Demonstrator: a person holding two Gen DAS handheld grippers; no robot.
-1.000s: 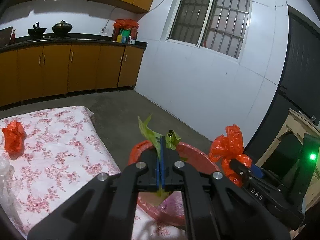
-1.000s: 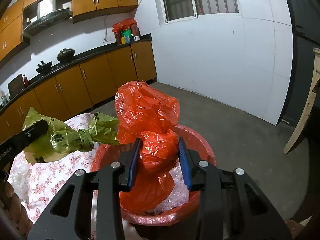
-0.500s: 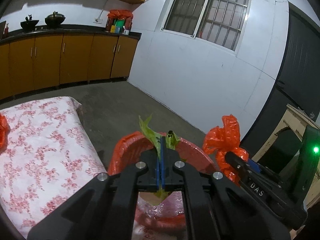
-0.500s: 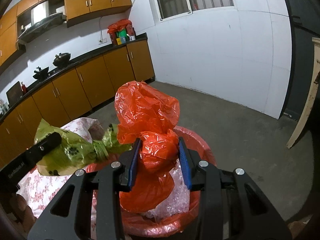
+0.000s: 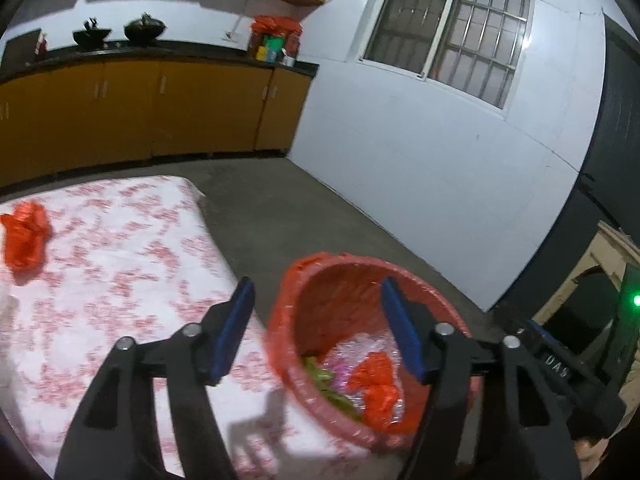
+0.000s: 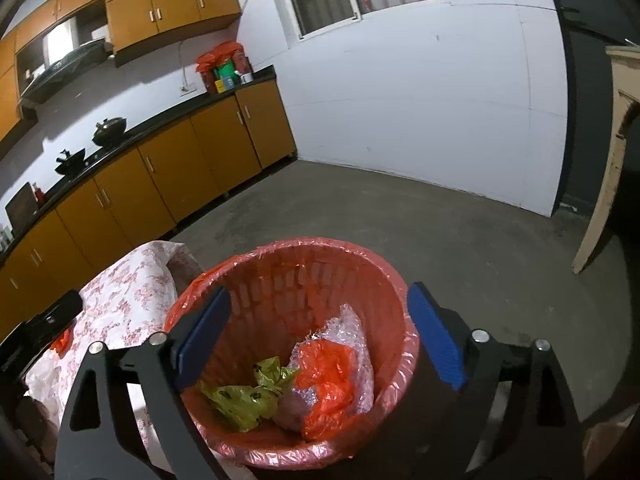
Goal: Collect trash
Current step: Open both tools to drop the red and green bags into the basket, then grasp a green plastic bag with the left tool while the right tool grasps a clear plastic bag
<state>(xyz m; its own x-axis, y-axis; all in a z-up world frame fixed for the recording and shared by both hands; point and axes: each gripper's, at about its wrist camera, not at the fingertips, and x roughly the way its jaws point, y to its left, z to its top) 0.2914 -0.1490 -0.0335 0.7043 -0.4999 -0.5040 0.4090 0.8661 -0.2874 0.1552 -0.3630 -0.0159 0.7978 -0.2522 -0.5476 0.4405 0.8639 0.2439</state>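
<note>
While both grippers gape, bin (image 6: 400, 292) holds trash.

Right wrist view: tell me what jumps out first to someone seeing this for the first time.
The red bin, lined with a red plastic bag, fills the lower middle, framed by the open right gripper and its blue-padded fingers. Inside it lie a crumpled orange bag, a green bag and bubble wrap. To its left is a floral-clothed table, with orange kitchen cabinets behind.

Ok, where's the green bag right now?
In the right wrist view the green bag lies at the bottom of the red basket, left of the orange bag and bubble wrap.
</note>
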